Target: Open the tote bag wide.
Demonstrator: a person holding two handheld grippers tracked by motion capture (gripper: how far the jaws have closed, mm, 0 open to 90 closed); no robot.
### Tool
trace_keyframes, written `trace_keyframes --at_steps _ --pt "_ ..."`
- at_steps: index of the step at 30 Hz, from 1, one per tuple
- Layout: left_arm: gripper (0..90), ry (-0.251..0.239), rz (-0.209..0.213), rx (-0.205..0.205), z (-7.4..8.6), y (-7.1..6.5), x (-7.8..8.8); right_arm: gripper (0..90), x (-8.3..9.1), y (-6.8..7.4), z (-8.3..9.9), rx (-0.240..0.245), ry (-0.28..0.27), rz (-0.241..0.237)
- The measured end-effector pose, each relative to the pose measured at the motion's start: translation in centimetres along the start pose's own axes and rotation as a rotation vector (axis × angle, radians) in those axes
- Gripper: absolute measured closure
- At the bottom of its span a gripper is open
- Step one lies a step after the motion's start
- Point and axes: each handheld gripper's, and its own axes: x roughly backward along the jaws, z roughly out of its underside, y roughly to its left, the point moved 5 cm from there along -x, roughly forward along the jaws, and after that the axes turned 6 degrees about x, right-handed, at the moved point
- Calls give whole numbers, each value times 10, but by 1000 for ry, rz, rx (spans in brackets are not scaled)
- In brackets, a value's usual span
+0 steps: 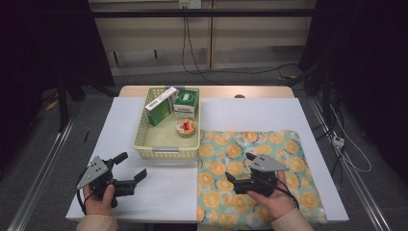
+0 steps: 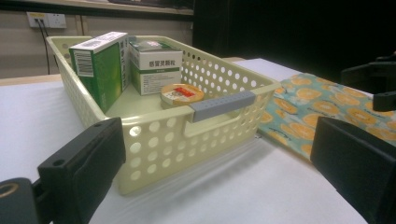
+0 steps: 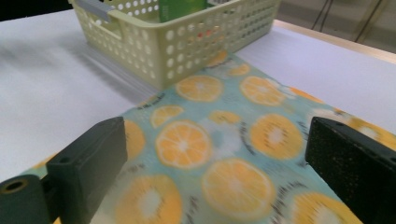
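The orange-print cloth (image 1: pixel 260 168) lies flat on the right half of the table (image 1: pixel 159 192), its left edge touching the near right corner of the pale perforated basket (image 1: pixel 166 153), which holds 2 green-and-white boxes (image 1: pixel 159 107) and a small round tin (image 1: pixel 185 127). The right tool (image 1: pixel 239 174) hovers over the cloth's near-left part with jaws spread and empty, so it should likely drop onto an edge and pinch only the fabric. The left tool (image 1: pixel 129 169), also spread and empty, waits over bare table near the basket's front, well placed to steady it.

cloth (image 1: pixel 260 159) – teal, orange slices; basket (image 1: pixel 143 131) – pale yellow
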Motion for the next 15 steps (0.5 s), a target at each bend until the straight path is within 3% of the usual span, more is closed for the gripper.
trace_keyframes --at_steps 8,12,13,15 --pt "33 3 12 5 1 0 -1 108 -43 33 -14 49 70 -115" --pt "33 5 18 -1 0 -1 -2 197 -59 53 -15 70 96 -190" --pt "32 5 17 -3 0 -1 -2 255 -65 64 -13 106 125 -248" --pt "32 2 21 -1 0 -1 -2 261 -69 72 -10 114 149 -279"
